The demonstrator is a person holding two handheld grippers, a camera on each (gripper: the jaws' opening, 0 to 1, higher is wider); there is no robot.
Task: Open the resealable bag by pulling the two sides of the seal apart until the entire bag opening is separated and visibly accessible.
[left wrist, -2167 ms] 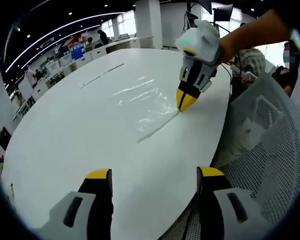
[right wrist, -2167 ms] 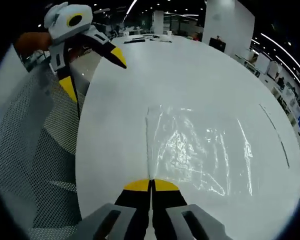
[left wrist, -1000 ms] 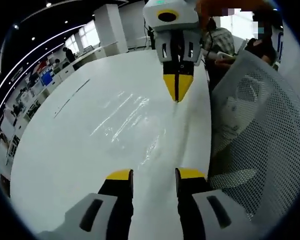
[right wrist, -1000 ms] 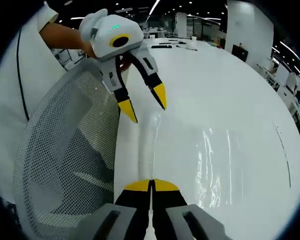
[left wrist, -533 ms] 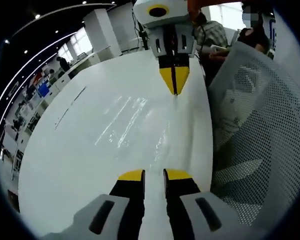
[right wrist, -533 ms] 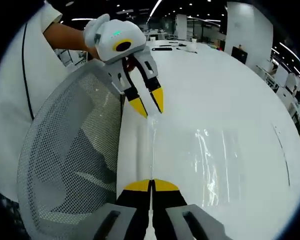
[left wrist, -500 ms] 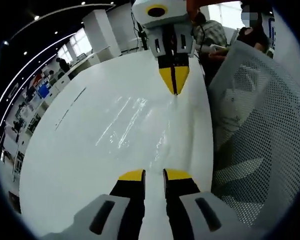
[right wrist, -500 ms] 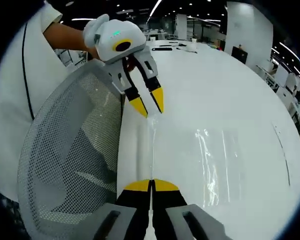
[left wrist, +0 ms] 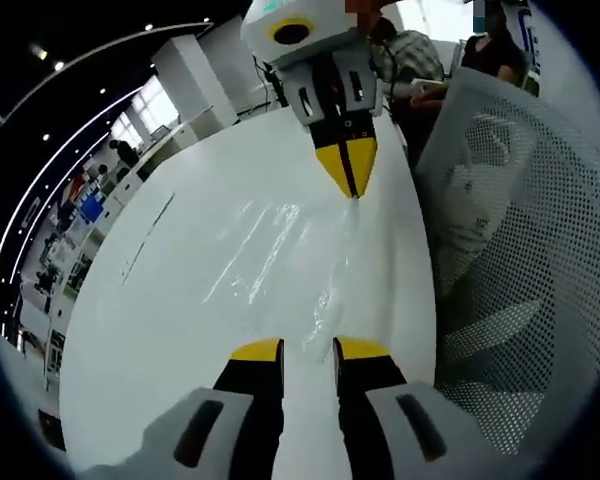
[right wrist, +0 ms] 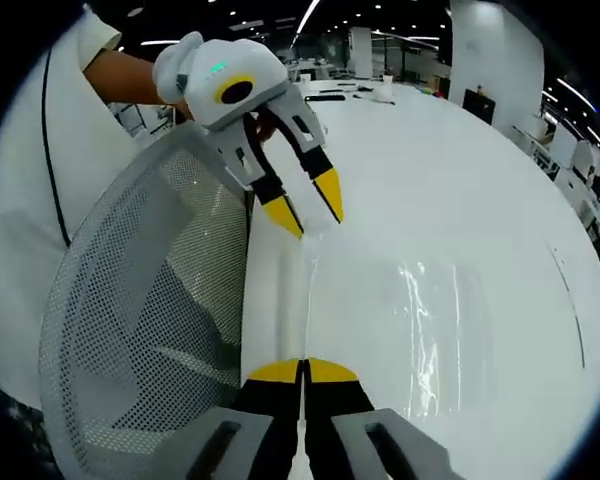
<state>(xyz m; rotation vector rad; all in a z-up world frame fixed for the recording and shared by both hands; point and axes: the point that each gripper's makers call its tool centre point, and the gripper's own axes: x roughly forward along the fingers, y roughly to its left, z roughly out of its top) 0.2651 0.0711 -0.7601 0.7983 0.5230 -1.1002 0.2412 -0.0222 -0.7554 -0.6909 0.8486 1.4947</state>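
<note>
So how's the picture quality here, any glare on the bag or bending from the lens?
Left gripper view: ceiling lights glint in streaks off the clear bag, which nearly vanishes against the white table; the table edge bows with fisheye distortion. Right gripper view: glare streaks on the bag, the mesh chair curves strongly, and the background is dim.

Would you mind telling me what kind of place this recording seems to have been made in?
Most likely a large open-plan office or lab. A big white table fills the foreground with a mesh office chair beside it, long ceiling light strips run overhead, and rows of desks with people stand by the windows.
</note>
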